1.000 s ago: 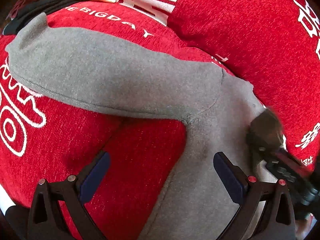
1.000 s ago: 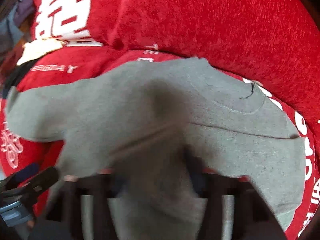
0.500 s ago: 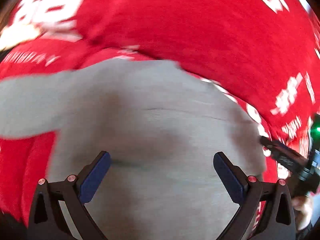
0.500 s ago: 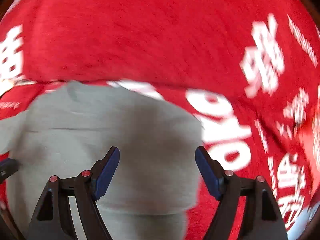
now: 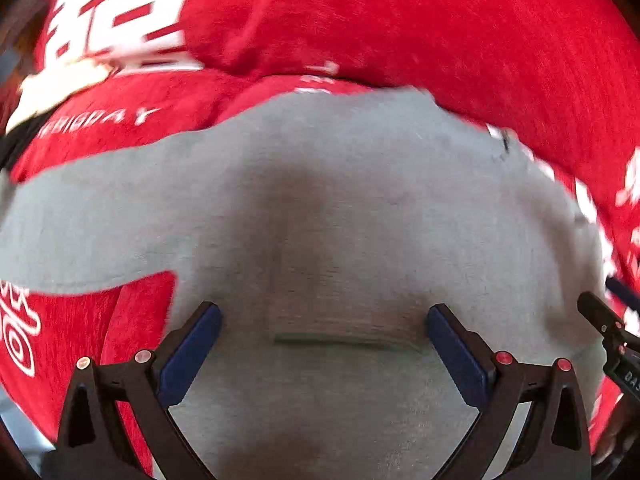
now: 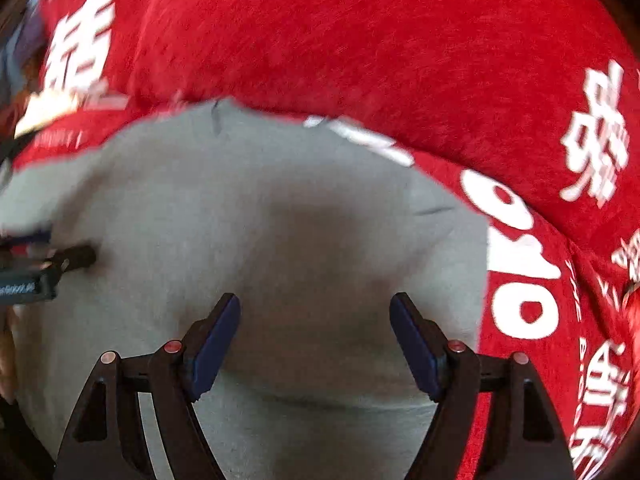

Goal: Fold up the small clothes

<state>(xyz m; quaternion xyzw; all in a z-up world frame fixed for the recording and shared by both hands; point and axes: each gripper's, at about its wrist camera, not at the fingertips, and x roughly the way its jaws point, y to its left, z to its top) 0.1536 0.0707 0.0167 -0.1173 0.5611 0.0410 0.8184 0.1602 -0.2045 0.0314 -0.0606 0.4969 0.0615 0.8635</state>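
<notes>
the red cover with white lettering point(image 5: 420, 28) is spreading past every edge of both views, rising into a padded ridge behind. the grey garment point(image 5: 360, 220) is lying flat on it, one sleeve reaching out to the left, its right edge stopping short of the big white characters, with bare red cloth open beyond. my left hand-held gripper point(image 5: 323, 336) is hovering wide over the garment's middle, gripping nothing. my right hand-held gripper point(image 6: 315, 332), jaws just opened, is standing wide and empty above the grey cloth.
</notes>
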